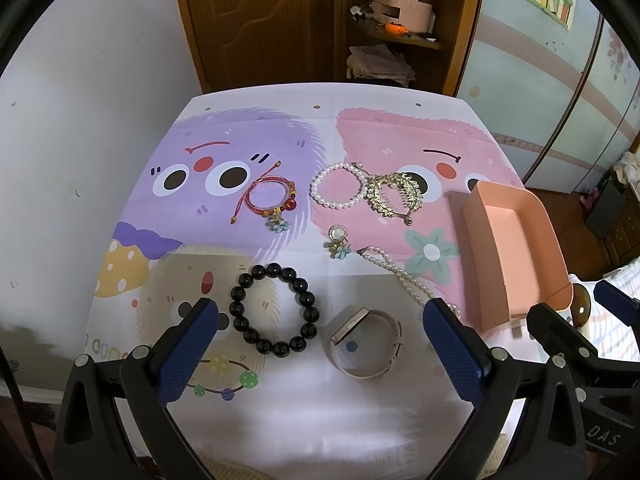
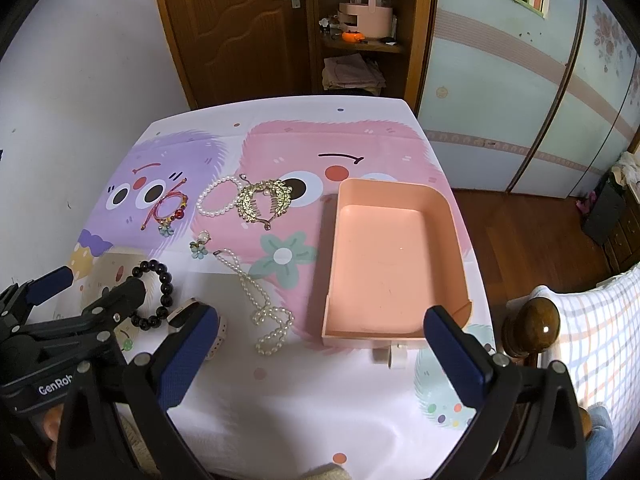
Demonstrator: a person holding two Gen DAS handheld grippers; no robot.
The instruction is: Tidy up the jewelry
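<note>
**Jewelry spread on a cartoon cloth, pink tray bare, both tongs apart**

Left wrist view: the left gripper point(image 1: 320, 320) hangs above the near edge of the table, its two blue-padded fingers point(image 1: 188, 354) spread wide and holding nothing. Between them lie a bracelet of round black beads point(image 1: 274, 310) and, to its right, a pale pink smartwatch with a looped strap point(image 1: 366, 344). Farther back sit a red cord bracelet with coloured beads and a blue flower charm point(image 1: 272, 200), a white pearl bracelet point(image 1: 338, 186) touching a gold leaf-shaped hair claw point(image 1: 396, 196), and a small round brooch with blue flowers point(image 1: 339, 242). A long white pearl necklace point(image 1: 400, 274) runs toward the right finger. The salmon-pink rectangular plastic tray point(image 1: 508, 248) stands at the right of the printed monster tablecloth point(image 1: 320, 408), with the right gripper's black frame just beside it.

Right wrist view: the right gripper point(image 2: 320, 336) also has its blue fingers point(image 2: 454, 354) wide apart and bare. The tray point(image 2: 456, 248) lies ahead between them with nothing inside. The pearl necklace point(image 2: 262, 312) coils just left of the tray; the remaining pieces lie farther left, all on the cloth. The left gripper point(image 2: 92, 288) shows at the left edge, over the black beads point(image 2: 160, 296). A wooden bedpost knob point(image 2: 534, 326) stands at the right.
</note>
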